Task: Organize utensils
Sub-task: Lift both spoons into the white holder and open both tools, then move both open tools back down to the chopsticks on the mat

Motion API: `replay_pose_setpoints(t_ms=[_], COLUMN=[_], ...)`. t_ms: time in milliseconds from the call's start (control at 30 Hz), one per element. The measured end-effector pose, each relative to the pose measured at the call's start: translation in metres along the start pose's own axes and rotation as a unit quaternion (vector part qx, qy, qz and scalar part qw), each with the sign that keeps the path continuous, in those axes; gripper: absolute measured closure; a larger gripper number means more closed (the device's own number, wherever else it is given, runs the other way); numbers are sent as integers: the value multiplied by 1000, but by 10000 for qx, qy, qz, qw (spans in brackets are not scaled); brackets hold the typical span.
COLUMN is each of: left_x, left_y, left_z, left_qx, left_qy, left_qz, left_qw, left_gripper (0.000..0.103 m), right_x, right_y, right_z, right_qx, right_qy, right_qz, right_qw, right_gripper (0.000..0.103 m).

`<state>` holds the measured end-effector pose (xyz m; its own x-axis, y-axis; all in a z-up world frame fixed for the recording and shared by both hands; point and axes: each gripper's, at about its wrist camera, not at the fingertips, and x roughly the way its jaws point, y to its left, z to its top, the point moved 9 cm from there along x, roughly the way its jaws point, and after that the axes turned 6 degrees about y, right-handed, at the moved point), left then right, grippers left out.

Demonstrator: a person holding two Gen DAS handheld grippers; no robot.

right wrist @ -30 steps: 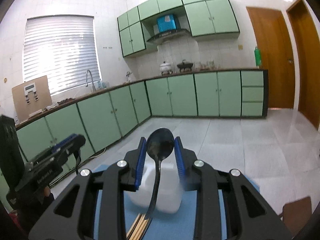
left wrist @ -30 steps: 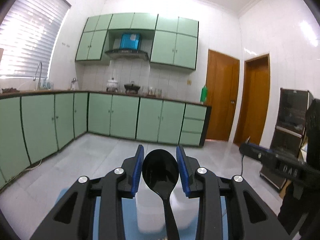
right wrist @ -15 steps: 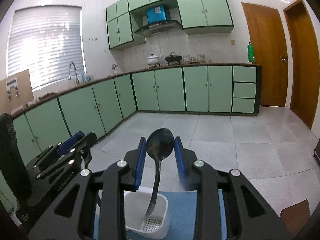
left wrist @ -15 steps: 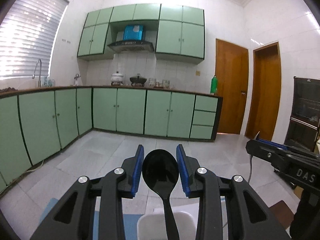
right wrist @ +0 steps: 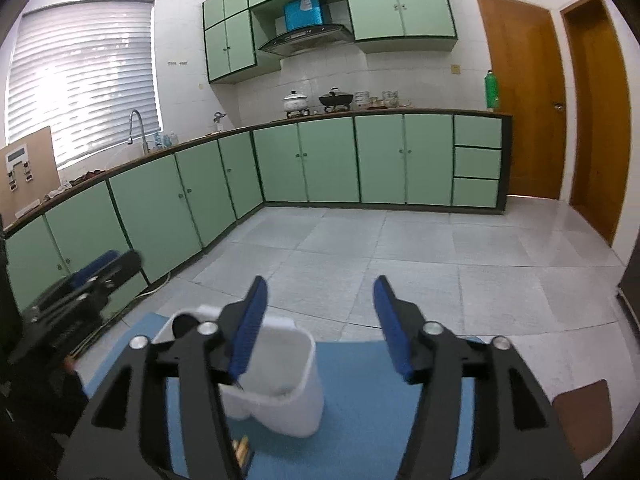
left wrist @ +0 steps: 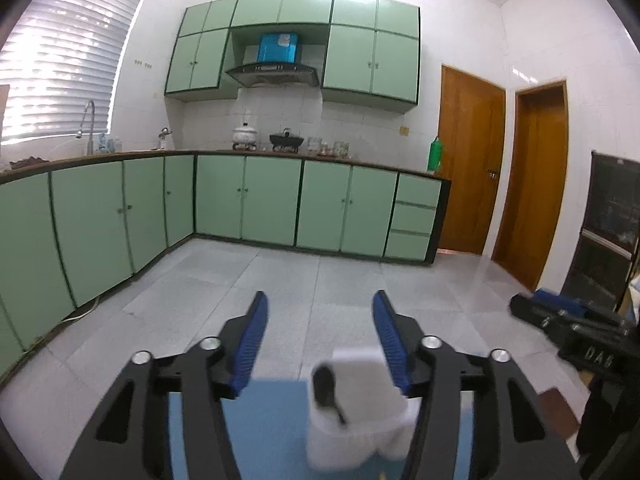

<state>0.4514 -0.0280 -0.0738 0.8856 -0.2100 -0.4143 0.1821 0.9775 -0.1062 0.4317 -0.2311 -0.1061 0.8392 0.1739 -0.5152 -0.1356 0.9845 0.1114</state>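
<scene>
The left tongs (left wrist: 318, 316) stand wide apart with nothing between the blue pads (left wrist: 252, 344); their jaws have just been opening, and no thing is gripped. Below them, toward the right finger, a white utensil holder (left wrist: 360, 412) stands on the blue mat (left wrist: 264, 424) that covers the counter, and a black spoon (left wrist: 326, 390) sits in it, bowl up, leaning against the holder's left rim (the picture is blurred here, so the handle's lower end cannot be made out).

The right tongs (right wrist: 320, 312) are likewise spread, jaws just opened, and hold nothing. From this side the same white utensil holder (right wrist: 280, 376) stands beneath the left finger, near the far left corner of the blue mat (right wrist: 360, 400). The rounded top of a black spoon (right wrist: 184, 324) shows at the holder's far left rim, and a dark handle end peeks out inside the holder just under the left blue pad (right wrist: 248, 328). Whether that handle belongs to the same spoon I cannot tell. Wooden stick ends, probably chopsticks (right wrist: 242, 450), lie on the mat at the near edge, mostly hidden by the tongs' body.

Each camera catches the other tongs at the edge of its view, blurred. A brown patch, seemingly bare counter (right wrist: 584, 420), shows past the mat's right edge.
</scene>
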Motion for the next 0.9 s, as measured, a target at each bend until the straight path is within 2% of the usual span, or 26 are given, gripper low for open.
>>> replay_pose_setpoints(t_ms=[33, 67, 133, 233, 367, 567, 667, 900], left_x=[-8, -18, -37, -62, -84, -108, -114, -120], left_y=[2, 3, 6, 9, 11, 10, 13, 16], left_z=[-5, -11, -33, -77, -134, -213, -237, -262], left_qx=[-2, -4, -23, -55, -21, 321, 179, 150], left_qy=[29, 96, 315, 755, 1315, 2116, 2398, 2650], left_qz=[7, 46, 55, 97, 178, 438, 463, 583], left_qw=[10000, 9999, 9995, 9971, 9912, 9758, 9696, 9624], left_gripper=[40, 35, 32, 25, 23, 23, 23, 22], right_x=[-8, -18, -35, -56, -73, -96, -101, -108], right_y=[0, 0, 4, 12, 25, 50, 63, 92], right_z=[-6, -15, -40, -88, -156, -240, -263, -279], right_qx=[7, 4, -1, 32, 223, 240, 187, -62], right_qy=[-7, 11, 138, 471, 1055, 1751, 1979, 2110], right_qz=[-20, -54, -48, -12, -25, -19, 32, 143], right_qw=[10000, 10000, 9999, 9989, 9942, 9843, 9800, 9774], right_gripper=[27, 23, 16, 13, 13, 13, 13, 14])
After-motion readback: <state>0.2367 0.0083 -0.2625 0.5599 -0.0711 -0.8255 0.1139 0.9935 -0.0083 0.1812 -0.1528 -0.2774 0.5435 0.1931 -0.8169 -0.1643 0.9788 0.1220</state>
